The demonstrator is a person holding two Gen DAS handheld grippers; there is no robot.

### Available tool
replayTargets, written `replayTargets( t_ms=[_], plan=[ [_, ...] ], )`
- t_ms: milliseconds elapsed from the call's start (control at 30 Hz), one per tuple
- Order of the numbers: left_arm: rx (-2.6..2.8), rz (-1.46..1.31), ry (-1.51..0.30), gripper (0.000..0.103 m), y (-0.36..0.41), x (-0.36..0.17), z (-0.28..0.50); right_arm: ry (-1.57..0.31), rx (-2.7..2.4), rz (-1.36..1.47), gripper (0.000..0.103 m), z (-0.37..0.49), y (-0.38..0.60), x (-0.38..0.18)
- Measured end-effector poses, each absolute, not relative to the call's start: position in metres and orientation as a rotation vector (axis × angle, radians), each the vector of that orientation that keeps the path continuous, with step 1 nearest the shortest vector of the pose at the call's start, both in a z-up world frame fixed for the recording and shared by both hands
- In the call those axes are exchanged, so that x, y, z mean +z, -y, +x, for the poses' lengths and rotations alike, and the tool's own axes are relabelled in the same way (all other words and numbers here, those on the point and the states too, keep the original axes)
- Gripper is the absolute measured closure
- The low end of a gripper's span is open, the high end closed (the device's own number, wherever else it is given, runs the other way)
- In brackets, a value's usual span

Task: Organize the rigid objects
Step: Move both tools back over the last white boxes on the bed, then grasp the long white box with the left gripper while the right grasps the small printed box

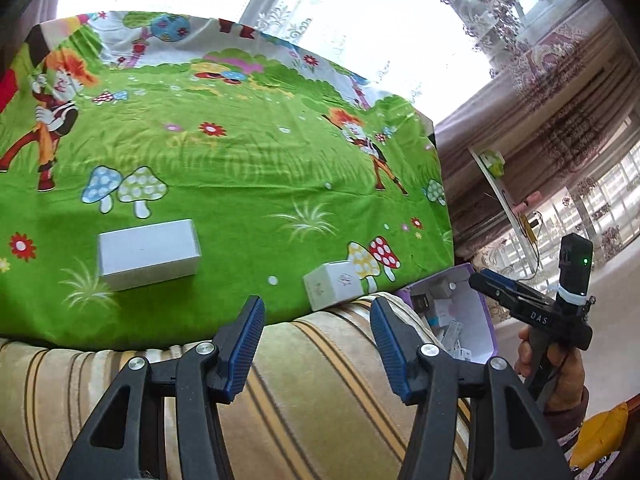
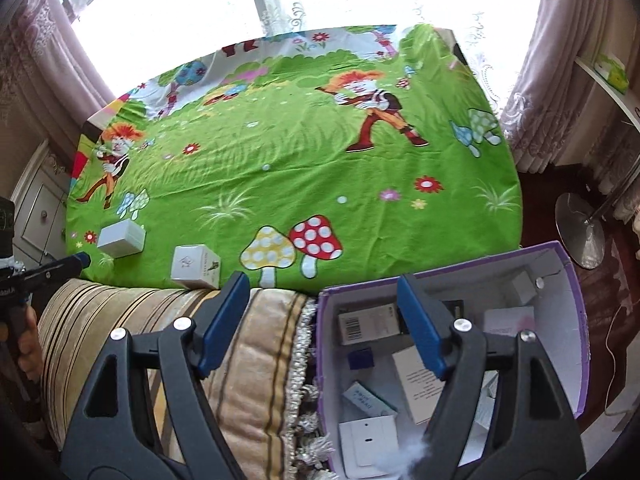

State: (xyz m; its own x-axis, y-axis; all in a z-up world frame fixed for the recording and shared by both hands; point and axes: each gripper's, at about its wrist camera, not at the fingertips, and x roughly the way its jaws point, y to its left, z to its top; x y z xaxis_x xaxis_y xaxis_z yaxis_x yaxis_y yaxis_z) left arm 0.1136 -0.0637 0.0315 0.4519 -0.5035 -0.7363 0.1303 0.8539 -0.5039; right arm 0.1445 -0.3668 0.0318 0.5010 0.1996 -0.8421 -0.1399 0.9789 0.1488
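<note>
I am holding both grippers empty: the left gripper [image 1: 318, 340] has its jaws apart, the right gripper [image 2: 324, 322] is opening. The small white box [image 1: 334, 286] is lying just ahead of the left one, at the sheet's near edge, the purple bin [image 2: 576, 320] to its right.

We hold our black, blue-padded left gripper [image 1: 317, 343] parted and empty; our matching right gripper [image 2: 322, 322] is opening, empty.
</note>
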Motion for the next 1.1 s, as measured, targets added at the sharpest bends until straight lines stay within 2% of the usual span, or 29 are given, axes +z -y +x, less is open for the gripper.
replayTargets(
  t_ms=[133,300,367,467,667,1100],
  plan=[
    [-0.311,-0.435,-1.029,0.045,0.034,0.027,0.114,-1.043,0.261,0.028,0.024,0.147,0.335,0.028],
    [-0.163,-0.472,-1.052,0.025,0.006,0.015,0.119,-1.068,0.314,-0.020,0.024,0.153,0.301,0.020],
    [-0.130,-0.469,-1.061,0.020,0.000,0.012,0.120,-1.080,0.333,-0.039,0.024,0.155,0.289,0.016],
    [-0.113,-0.443,-1.076,0.018,-0.003,0.010,0.125,-1.111,0.361,-0.065,0.024,0.157,0.274,0.007],
    [-0.035,-0.411,-1.121,0.001,-0.007,0.000,0.151,-1.154,0.393,-0.093,0.024,0.161,0.251,-0.007],
    [0.037,-0.314,-1.234,0.000,0.022,-0.033,0.190,-1.252,0.385,-0.119,0.024,0.187,0.222,-0.034]
  ],
)
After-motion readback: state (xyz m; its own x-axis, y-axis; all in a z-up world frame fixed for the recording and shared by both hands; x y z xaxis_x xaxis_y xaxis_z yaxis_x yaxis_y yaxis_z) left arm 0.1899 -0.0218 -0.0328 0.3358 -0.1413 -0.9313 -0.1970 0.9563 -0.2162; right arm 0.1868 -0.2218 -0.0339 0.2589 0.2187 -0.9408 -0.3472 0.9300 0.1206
